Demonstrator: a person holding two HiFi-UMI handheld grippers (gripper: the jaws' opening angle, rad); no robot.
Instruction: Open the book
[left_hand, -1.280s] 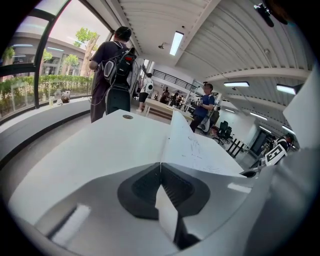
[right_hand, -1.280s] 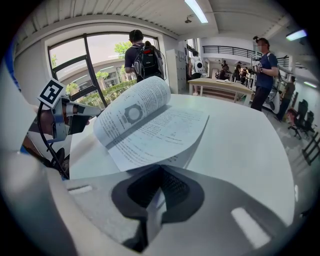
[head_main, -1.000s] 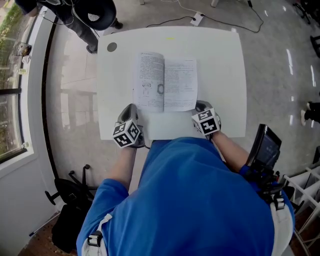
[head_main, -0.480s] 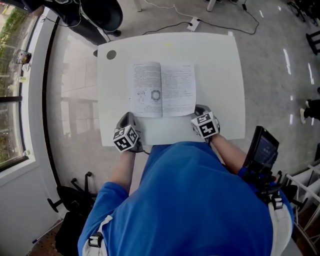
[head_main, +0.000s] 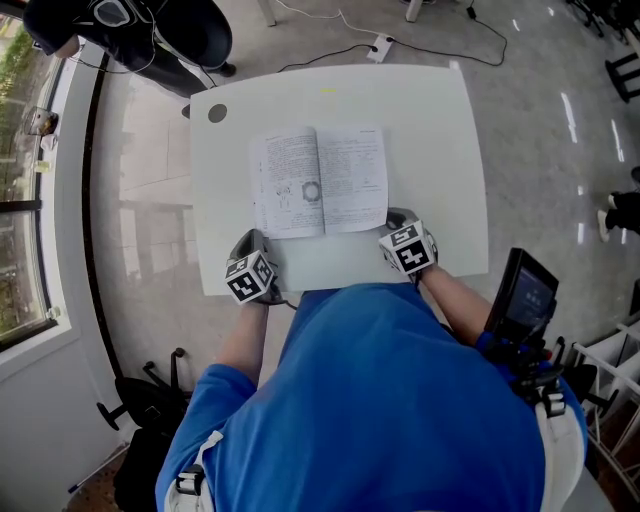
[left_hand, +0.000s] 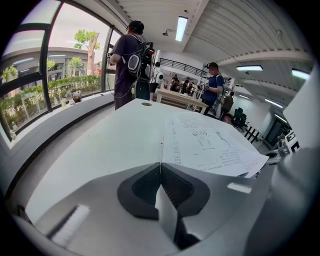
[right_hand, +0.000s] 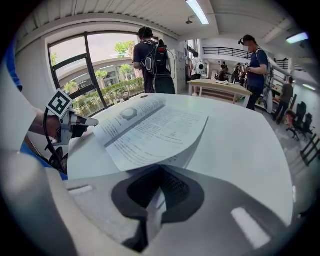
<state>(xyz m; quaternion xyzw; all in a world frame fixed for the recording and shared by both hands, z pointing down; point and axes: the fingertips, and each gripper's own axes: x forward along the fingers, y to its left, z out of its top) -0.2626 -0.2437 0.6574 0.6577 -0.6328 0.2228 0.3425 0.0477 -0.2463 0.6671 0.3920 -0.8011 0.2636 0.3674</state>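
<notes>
The book (head_main: 320, 182) lies open, face up, in the middle of the white table (head_main: 440, 150). Its right-hand pages arch upward, so I think they may fall back over the spine if nothing keeps them down, or a sheet may get creased if the right gripper (right_hand: 159, 172) drags on its corner. This gripper has its jaws pressed together right at the near right corner of the book; whether a sheet is caught there I cannot tell. The left gripper (left_hand: 161, 167), jaws together and empty, is just beside the near left corner, not touching the pages.
</notes>
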